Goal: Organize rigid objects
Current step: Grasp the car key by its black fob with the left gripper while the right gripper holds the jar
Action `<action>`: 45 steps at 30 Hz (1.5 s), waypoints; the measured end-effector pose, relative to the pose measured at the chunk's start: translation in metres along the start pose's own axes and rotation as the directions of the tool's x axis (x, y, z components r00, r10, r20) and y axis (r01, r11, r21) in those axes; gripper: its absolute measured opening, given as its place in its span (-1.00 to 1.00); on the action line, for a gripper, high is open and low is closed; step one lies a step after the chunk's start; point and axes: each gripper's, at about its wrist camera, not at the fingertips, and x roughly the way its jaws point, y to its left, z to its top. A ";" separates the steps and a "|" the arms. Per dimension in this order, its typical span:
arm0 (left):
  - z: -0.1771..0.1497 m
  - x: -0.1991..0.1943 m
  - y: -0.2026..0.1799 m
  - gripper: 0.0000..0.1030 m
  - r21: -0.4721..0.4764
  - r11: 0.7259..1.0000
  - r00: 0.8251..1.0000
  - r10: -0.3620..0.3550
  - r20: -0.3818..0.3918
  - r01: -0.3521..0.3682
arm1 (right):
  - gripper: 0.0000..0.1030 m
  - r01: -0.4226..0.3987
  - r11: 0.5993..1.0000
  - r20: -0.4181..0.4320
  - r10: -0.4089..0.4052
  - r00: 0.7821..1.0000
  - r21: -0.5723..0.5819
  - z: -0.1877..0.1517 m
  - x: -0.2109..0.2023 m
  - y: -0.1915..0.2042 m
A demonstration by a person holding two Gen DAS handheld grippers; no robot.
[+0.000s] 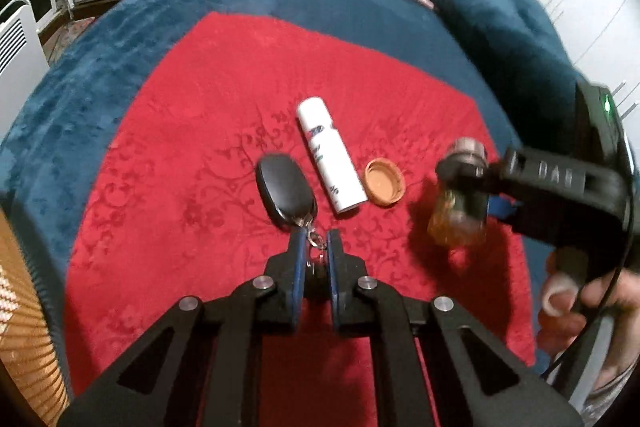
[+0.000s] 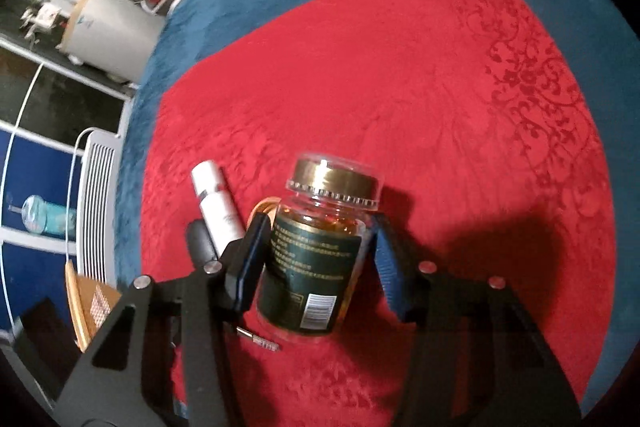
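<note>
The left gripper (image 1: 313,245) is clamped on the key ring (image 1: 313,239), the fob (image 1: 285,190) dangling ahead, light and swingy. Between the right gripper's (image 2: 316,251) jaws sits the jar (image 2: 316,255), pinched mid-label: likely smooth, slippery, breakable.

Tools: two, the left tool (image 1: 316,241) and the right tool (image 2: 320,251)
Key fobs: one, a black key fob (image 1: 285,189) just ahead of the left tool
White tubes: one white tube (image 1: 331,155), lying ahead of the left tool, beside the fob
Loose caps: one orange-brown cap (image 1: 385,183), ahead and to the right of the left tool
Amber bottles: one amber bottle (image 2: 316,251) with a gold lid, between the right tool's fingers
Red cloths: one red cloth (image 1: 192,155) under everything
Blue blankets: one blue blanket (image 1: 120,39) around the cloth
</note>
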 end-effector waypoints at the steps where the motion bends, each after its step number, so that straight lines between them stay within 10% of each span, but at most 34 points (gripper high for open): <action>1: -0.001 -0.008 -0.001 -1.00 0.000 1.000 1.000 -0.003 0.016 0.003 | 0.01 0.001 1.000 0.013 0.000 1.000 -0.022 -0.005 -0.008 0.003; 22: 0.001 -0.119 -0.003 -1.00 -0.019 1.000 0.970 0.025 0.241 -0.021 | 0.01 -0.106 0.975 0.057 0.119 0.991 -0.197 -0.040 -0.060 0.068; 25: -0.004 -0.103 -0.003 -0.83 0.012 0.995 0.982 0.094 0.165 -0.098 | 0.01 -0.113 0.972 0.057 0.127 0.990 -0.206 -0.044 -0.062 0.075; 27: -0.013 -0.077 0.001 0.04 0.045 0.988 0.988 0.142 0.067 -0.145 | 0.01 -0.116 0.972 0.057 0.130 0.990 -0.205 -0.045 -0.062 0.075; 28: -0.021 -0.064 0.002 0.12 0.065 0.985 0.987 0.158 0.026 -0.159 | 0.01 -0.117 0.972 0.056 0.131 0.990 -0.203 -0.046 -0.062 0.073; 41: -0.044 0.020 -0.011 0.13 0.220 0.967 0.979 0.159 -0.128 -0.128 | 0.01 -0.103 0.982 0.015 0.107 0.994 -0.158 -0.044 -0.040 0.051; 45: -0.042 0.035 -0.019 -0.27 0.254 0.957 0.973 0.181 -0.143 -0.141 | 0.01 -0.094 0.985 0.006 0.096 0.995 -0.146 -0.043 -0.035 0.045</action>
